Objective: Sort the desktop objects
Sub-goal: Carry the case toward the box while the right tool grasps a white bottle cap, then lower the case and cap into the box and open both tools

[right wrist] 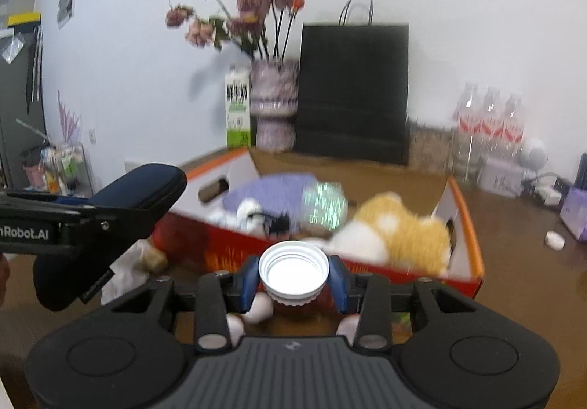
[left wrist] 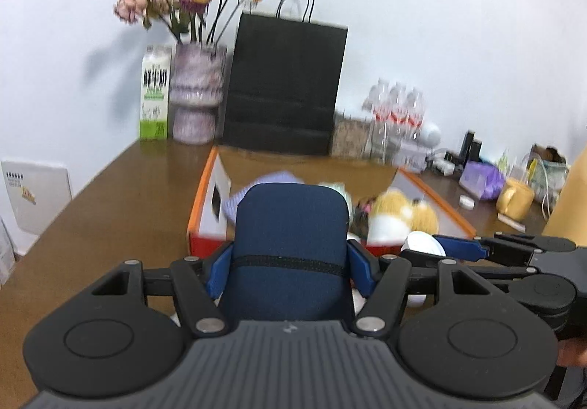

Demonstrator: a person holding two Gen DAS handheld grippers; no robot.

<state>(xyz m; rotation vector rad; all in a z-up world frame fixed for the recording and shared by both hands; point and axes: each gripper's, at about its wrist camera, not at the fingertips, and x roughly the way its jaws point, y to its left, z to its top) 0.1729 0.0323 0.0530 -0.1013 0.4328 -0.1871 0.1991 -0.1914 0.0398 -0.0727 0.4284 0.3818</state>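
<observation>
- The brown table (left wrist: 121, 196) is carrying everything, running back to a white wall.
- A black paper bag (left wrist: 284, 86) is standing against the far wall, with a vase of dried flowers (left wrist: 198, 93) and a green-and-white carton (left wrist: 156, 93) just to its left.
- An open orange-edged box (right wrist: 473, 225) is sitting mid-table in front of the bag; a yellow-and-white plush toy (right wrist: 400, 229) is lying in its right part, and a pale purple thing is lying further left, too blurred for me to name.
- Clear bottles (left wrist: 396, 112) are standing at the far right, with small clutter and a yellow mug (left wrist: 515, 198) beyond them.
- My left tongs (left wrist: 290, 262) are clamping a dark blue zip case (left wrist: 290, 225) by its sides, holding it above the table, on the near side of the box.
- My right tongs (right wrist: 293, 280) are gripping a white screw cap (right wrist: 293, 267) between their blue pads, open side up, just near of the box's front wall.
- Some pale rounded things are lying on the table under my right tongs; I cannot tell what they are.
</observation>
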